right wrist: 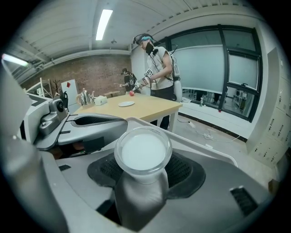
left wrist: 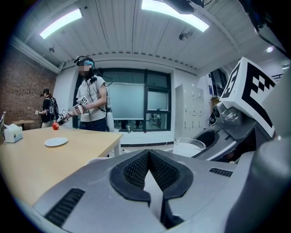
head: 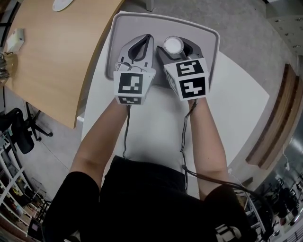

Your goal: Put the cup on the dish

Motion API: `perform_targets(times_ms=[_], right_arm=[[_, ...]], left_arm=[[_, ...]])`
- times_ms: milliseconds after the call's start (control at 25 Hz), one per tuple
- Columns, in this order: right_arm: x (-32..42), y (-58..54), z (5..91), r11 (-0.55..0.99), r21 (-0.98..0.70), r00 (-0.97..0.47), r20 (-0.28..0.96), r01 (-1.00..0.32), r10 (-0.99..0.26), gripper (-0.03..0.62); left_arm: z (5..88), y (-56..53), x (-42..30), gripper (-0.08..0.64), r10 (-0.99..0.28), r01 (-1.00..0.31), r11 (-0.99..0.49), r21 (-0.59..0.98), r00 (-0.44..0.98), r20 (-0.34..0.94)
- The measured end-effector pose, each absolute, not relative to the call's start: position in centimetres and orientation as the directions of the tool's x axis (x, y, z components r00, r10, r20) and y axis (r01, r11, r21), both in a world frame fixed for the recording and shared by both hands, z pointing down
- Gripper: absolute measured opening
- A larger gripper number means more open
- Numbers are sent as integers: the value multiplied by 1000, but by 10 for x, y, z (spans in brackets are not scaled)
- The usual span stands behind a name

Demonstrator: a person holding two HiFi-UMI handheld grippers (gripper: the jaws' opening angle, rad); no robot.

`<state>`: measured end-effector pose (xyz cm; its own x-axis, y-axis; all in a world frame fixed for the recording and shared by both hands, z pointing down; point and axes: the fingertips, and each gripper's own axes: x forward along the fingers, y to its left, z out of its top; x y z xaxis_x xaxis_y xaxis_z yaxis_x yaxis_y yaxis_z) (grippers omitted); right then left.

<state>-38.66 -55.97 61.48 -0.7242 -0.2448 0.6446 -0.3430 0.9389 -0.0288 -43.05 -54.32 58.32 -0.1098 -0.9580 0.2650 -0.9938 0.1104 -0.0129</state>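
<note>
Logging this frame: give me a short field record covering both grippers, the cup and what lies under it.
Left gripper: fingers together, nothing held
Right gripper: shut on the clear round cup
Cup: upright, above the grey rounded-rectangle tray; contact with it unclear
Tray: lies on the white table
Background: wooden table with a white plate

White table carries grey tray; wooden table beside it bears white dish
</note>
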Motion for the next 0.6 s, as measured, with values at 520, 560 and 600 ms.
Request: perform_targets(times_ms=[520,560,600], right_arm=[[-387,-557,634,941,-29,-715,658,-338,-237,252],[-387,-557,634,940,-31,-718,654,-339,-238,252],[-387,-557,633,940,-34,-720,652,-340,-238,252]], left_arm=[[587,-547,-430,8,-961,-992,124,-7,-122,250],[587,-547,-430,8,-960,-992,126,-5,-124,252],[588,-547,-430,8,-959,-992,129,-2,-125,254]])
